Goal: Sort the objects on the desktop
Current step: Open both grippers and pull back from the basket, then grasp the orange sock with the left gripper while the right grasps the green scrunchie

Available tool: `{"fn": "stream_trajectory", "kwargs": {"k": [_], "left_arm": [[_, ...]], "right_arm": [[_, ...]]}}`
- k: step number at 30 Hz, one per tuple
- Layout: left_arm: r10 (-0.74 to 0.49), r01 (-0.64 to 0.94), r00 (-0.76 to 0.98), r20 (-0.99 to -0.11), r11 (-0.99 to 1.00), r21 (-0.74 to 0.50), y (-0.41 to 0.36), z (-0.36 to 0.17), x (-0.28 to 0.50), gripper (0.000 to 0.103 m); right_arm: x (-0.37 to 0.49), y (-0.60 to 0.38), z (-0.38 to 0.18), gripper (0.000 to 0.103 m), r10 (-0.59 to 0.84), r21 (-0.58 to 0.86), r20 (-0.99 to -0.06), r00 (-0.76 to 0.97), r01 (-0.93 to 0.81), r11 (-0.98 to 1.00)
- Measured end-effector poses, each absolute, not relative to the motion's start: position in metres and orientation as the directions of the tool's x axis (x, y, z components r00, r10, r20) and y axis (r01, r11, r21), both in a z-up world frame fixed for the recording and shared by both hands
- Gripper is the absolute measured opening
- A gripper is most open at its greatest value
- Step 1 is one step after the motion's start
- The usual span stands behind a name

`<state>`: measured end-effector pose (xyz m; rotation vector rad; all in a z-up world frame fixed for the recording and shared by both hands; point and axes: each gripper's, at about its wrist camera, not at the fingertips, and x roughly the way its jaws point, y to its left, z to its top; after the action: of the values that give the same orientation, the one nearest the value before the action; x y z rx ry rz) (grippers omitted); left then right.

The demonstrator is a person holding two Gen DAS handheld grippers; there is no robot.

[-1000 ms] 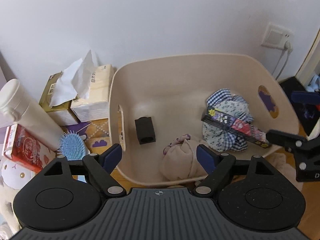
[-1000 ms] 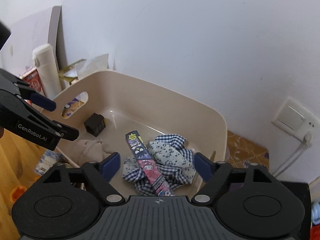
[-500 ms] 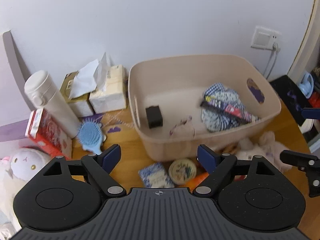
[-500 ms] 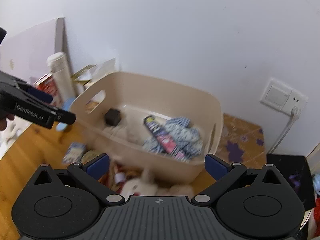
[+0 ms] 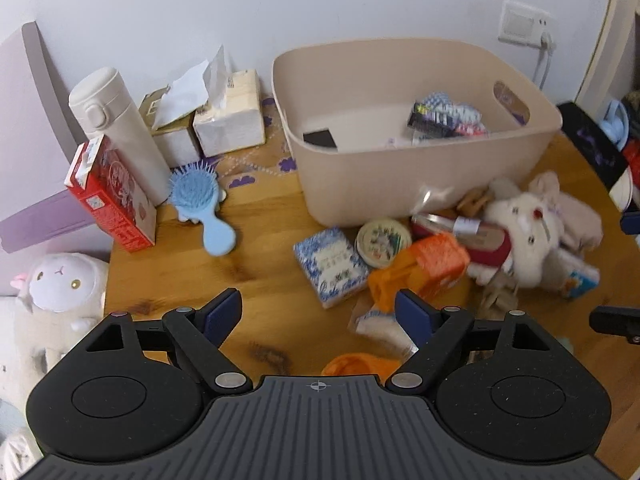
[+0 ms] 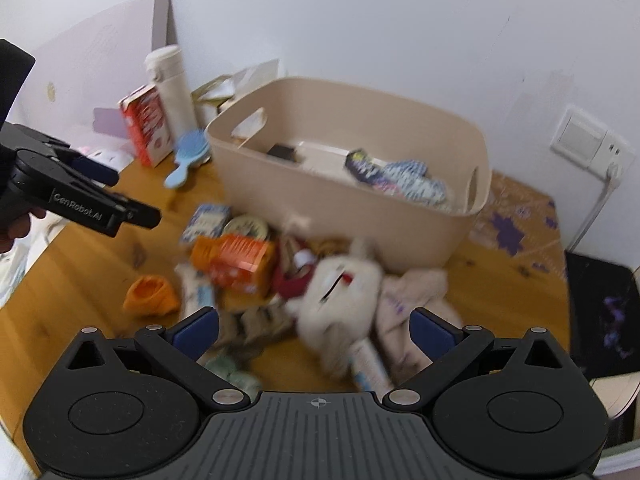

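A beige bin (image 5: 400, 184) stands at the back of the wooden table and holds a black block (image 5: 320, 138) and a checked cloth with a long colourful box (image 5: 444, 120). A pile lies in front of it: a blue-white packet (image 5: 330, 266), a round tin (image 5: 383, 237), an orange bottle (image 5: 424, 268), a white plush rabbit (image 5: 520, 224) and an orange cloth (image 5: 356, 364). My left gripper (image 5: 318, 314) hangs open and empty over the table, near the packet. My right gripper (image 6: 316, 330) is open wide above the rabbit (image 6: 340, 284), holding nothing.
Left of the bin stand a white flask (image 5: 120, 128), a red carton (image 5: 112, 196) and tissue packs (image 5: 228, 120), with a blue hairbrush (image 5: 200, 200) lying flat. A white plush lamb (image 5: 60, 284) sits beyond the table's left edge. A wall socket (image 6: 588, 144) with a cable is at the right.
Both grippers have drawn back from over the bin toward the near side, so the pile in front of it now shows. The right jaws widened slightly early on.
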<state>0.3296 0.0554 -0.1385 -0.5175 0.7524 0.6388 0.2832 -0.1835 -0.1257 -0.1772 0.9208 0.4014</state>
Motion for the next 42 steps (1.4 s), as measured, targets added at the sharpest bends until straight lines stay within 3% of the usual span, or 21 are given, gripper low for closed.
{"fn": "stream_trajectory", "kwargs": {"k": [22,30,35,42], "left_arm": [[0.223,-0.710,0.473,-0.852,0.669,-0.219,0.034,-0.208,0.339,0.085],[0.240,-0.723,0.485,-0.841,0.652,-0.230,0.042,-0.217,0.345,0.084],[0.237,-0.707,0.503,-0.831,0.666,-0.238,0.038,-0.220,0.357,0.066],[0.213,-0.693,0.531,-0.820,0.667,-0.275,0.035,-0.217,0.361,0.037]], "right_arm": [[0.259,-0.177,-0.186,0.103,0.271,0.115,-0.867,0.418,-0.361,0.925],[0.260,-0.172,-0.202,0.087,0.279,0.117,-0.875,0.395,-0.387,0.915],[0.263,-0.171,-0.210,0.074,0.287,0.128,-0.880,0.378,-0.393,0.910],[0.265,-0.169,-0.212,0.046,0.316,0.156,-0.879,0.358,-0.410,0.898]]}}
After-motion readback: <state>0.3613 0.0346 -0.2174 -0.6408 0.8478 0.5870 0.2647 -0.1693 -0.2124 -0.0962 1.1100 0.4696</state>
